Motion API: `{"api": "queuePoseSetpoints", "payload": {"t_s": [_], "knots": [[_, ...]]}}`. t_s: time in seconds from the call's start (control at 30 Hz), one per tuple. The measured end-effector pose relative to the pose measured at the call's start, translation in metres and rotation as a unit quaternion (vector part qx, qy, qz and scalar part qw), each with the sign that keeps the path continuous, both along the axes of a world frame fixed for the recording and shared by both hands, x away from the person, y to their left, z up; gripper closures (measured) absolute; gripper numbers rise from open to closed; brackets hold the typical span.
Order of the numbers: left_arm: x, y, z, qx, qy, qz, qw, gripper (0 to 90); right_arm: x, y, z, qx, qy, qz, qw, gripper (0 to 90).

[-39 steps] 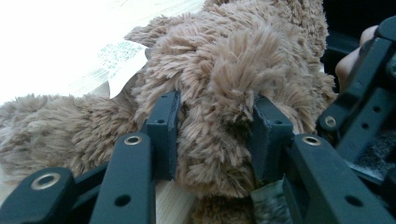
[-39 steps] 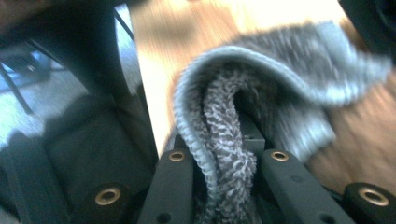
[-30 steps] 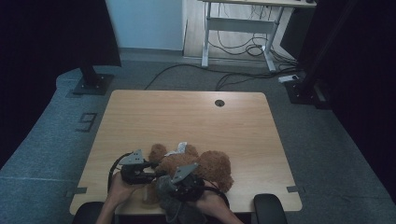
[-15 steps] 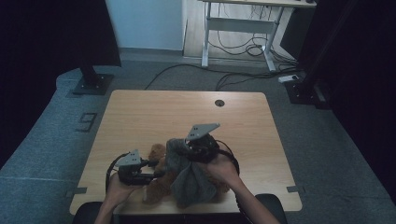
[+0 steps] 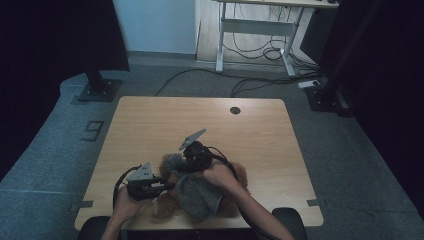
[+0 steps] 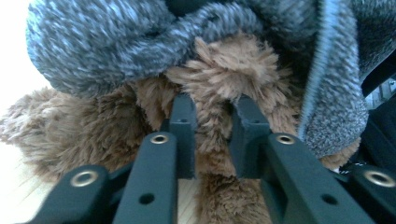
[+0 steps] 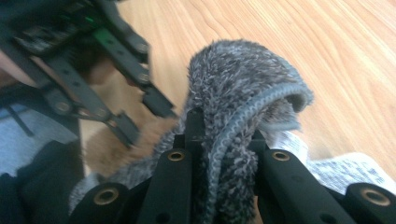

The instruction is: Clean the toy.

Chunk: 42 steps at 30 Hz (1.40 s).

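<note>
A brown plush teddy bear (image 5: pixel 241 174) lies at the table's near edge, partly wrapped in a grey fuzzy garment (image 5: pixel 201 198). My left gripper (image 5: pixel 167 186) comes in from the left. Its jaws have just been closing and now pinch a tuft of the bear's brown fur (image 6: pixel 212 112), below a grey fold of the garment (image 6: pixel 116 42). My right gripper (image 5: pixel 182 162) is over the bear, shut on the garment's hemmed edge (image 7: pixel 224 126), which is lifted into a loop (image 7: pixel 243 74). The left gripper (image 7: pixel 142 119) shows blurred in the right gripper view.
The wooden table (image 5: pixel 200 120) has a cable hole (image 5: pixel 235 110) near its far edge. A white printed label (image 7: pixel 336 172) sits at the garment's base. Dark stands and a desk frame stand on the floor beyond the table.
My right gripper has moved away from the person and risen, drawing the grey garment up over the bear. The left hand has stayed in place.
</note>
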State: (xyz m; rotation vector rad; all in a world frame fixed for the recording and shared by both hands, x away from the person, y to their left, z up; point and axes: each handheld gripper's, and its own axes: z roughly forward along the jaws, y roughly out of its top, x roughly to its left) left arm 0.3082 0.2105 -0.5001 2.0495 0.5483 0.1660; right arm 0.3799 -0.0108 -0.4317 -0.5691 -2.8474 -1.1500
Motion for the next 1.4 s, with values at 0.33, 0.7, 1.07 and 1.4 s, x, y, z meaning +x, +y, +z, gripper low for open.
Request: {"api": "queuePoseSetpoints", "payload": {"t_s": [0.33, 0.7, 1.07, 1.4], "knots": [[0.000, 0.000, -0.001, 0.000, -0.004, -0.003, 1.0000, 78.3, 0.020, -0.024, -0.007, -0.061, -0.011, -0.046, 0.9970, 78.9], [0.001, 0.001, -0.002, 0.003, -0.007, -0.003, 1.0000, 78.3, 0.049, -0.054, -0.022, -0.121, 0.005, -0.093, 0.9883, 79.0], [0.001, 0.001, -0.001, 0.004, -0.007, -0.003, 1.0000, 78.0, 0.063, -0.087, -0.034, -0.139, 0.011, -0.134, 0.9811, 79.0], [0.001, 0.001, -0.002, 0.005, -0.005, -0.001, 1.0000, 78.0, 0.055, -0.126, -0.040, -0.118, 0.015, -0.170, 0.9783, 79.0]]}}
